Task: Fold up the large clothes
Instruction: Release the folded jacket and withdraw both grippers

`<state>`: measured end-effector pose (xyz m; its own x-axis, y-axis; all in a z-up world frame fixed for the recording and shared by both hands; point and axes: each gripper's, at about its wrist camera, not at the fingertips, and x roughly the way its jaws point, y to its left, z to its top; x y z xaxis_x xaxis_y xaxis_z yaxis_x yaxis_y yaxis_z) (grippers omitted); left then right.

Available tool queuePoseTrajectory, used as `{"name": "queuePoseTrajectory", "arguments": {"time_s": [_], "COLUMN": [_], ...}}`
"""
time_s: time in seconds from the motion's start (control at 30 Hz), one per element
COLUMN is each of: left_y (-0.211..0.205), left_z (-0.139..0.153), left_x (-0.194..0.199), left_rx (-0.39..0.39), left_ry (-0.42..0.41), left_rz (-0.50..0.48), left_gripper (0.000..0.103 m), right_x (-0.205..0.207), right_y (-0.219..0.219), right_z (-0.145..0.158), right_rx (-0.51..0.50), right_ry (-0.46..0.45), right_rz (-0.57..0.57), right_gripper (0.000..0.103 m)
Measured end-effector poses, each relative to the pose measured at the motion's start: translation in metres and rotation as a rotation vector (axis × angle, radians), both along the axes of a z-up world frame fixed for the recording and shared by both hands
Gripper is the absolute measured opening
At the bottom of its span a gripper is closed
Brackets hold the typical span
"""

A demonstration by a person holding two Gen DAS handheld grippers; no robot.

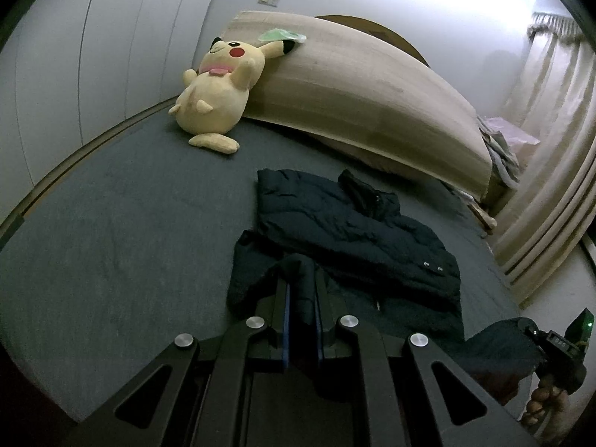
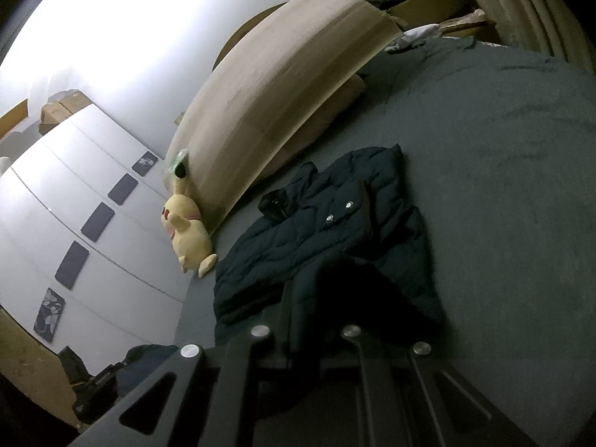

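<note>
Grey bed (image 1: 111, 223), dark jacket (image 1: 354, 231), its fabric pinched in both left hand-held gripper (image 1: 302, 298) and right hand-held gripper (image 2: 309, 298).

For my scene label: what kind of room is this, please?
Most likely a bedroom: a wide bed with a dark sheet, a Pikachu plush against the long bolster pillow, and white wardrobe doors alongside.
</note>
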<state>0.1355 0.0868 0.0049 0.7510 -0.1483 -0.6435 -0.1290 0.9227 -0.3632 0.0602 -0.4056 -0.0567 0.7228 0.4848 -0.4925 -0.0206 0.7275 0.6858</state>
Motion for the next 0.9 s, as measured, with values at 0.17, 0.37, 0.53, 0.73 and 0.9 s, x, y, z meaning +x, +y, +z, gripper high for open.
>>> {"name": "queuePoseTrajectory", "arguments": {"time_s": [0.17, 0.37, 0.53, 0.73, 0.9], "left_y": [-0.002, -0.005, -0.008, -0.009, -0.01], "left_z": [0.002, 0.002, 0.004, 0.006, 0.008], "left_x": [0.008, 0.017, 0.025, 0.033, 0.04], "left_rx": [0.008, 0.021, 0.038, 0.049, 0.056], "left_ry": [-0.001, 0.001, 0.002, 0.004, 0.006], "left_rz": [0.008, 0.013, 0.01, 0.01, 0.01], "left_gripper": [0.01, 0.01, 0.01, 0.01, 0.01], "right_x": [0.005, 0.011, 0.017, 0.024, 0.029], "right_y": [0.002, 0.004, 0.007, 0.008, 0.009], "right_z": [0.0, 0.003, 0.004, 0.006, 0.009], "right_rx": [-0.012, -0.045, -0.063, -0.073, -0.079], "right_ry": [0.0, -0.002, -0.003, -0.002, -0.006], "right_rz": [-0.013, -0.018, -0.02, -0.024, -0.027], "right_gripper": [0.01, 0.009, 0.009, 0.009, 0.009]}}
